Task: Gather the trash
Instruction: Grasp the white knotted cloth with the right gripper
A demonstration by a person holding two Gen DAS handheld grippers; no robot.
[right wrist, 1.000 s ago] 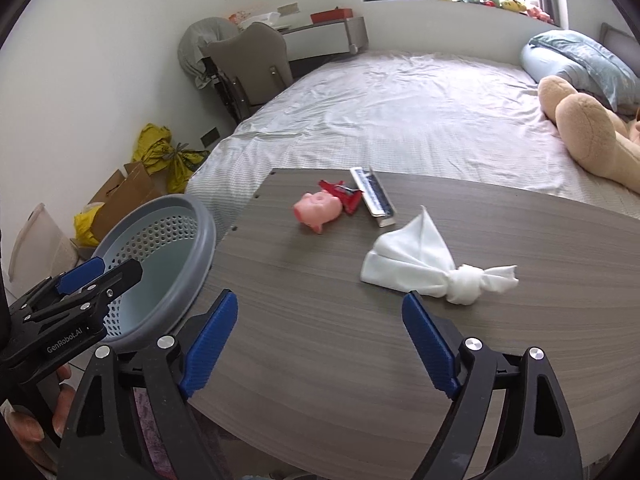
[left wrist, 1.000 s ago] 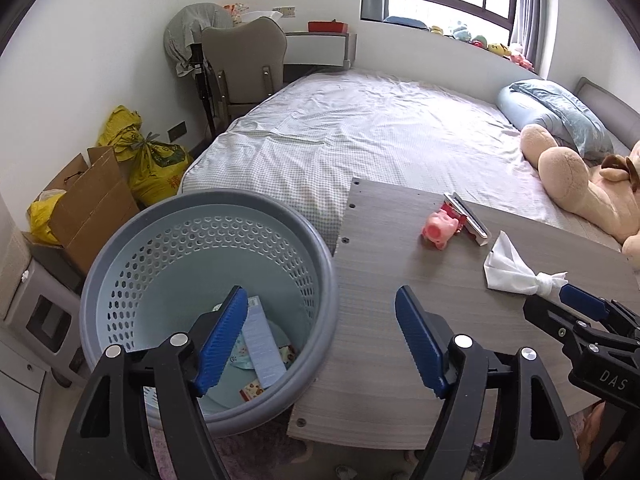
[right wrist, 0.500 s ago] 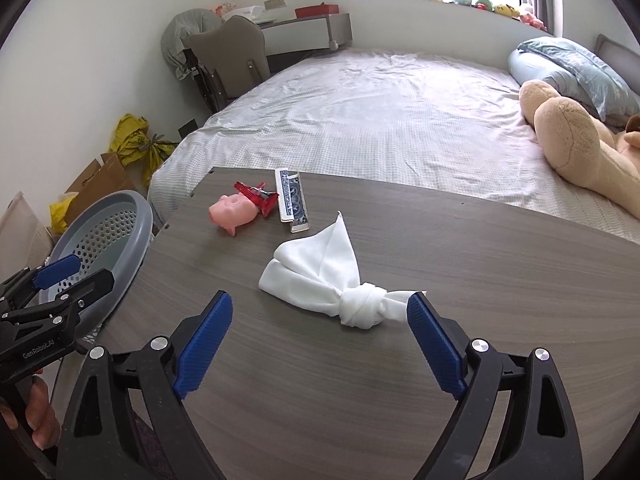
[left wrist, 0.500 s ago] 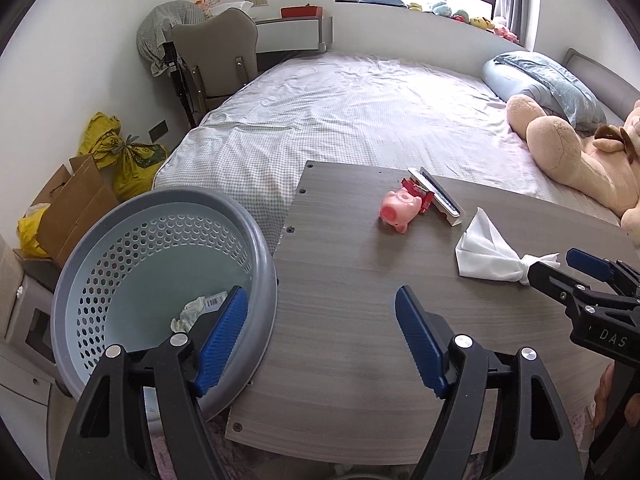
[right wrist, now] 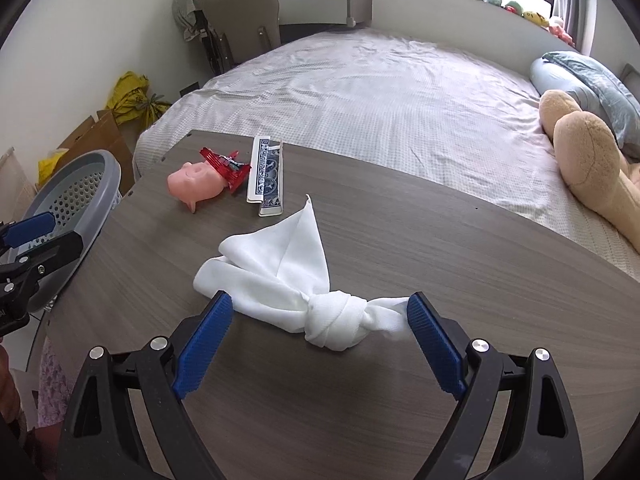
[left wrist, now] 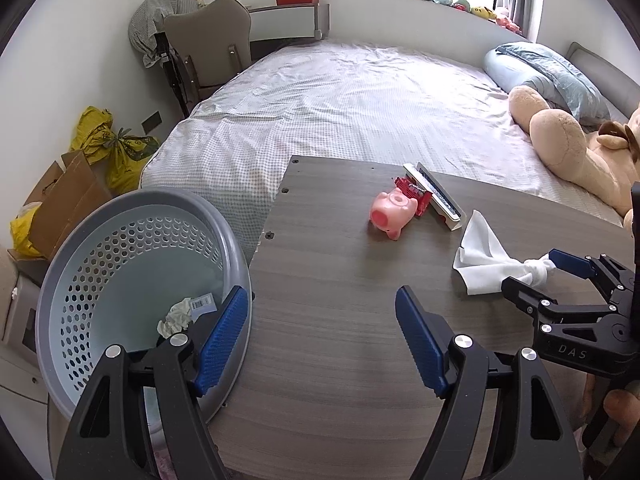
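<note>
A knotted white cloth lies on the dark wood table; it also shows in the left wrist view. My right gripper is open, its blue pads on either side of the knot, apart from it. My left gripper is open and empty above the table's left edge. A grey perforated basket stands left of the table and holds crumpled paper and a labelled scrap. A pink toy pig, a red wrapper and a card box lie at the table's far side.
A bed with a large teddy bear lies beyond the table. A chair, yellow bags and a cardboard box stand by the left wall.
My right gripper has moved forward until its pads flank the cloth's knot. My left gripper has shifted right, from above the basket to over the table edge.
</note>
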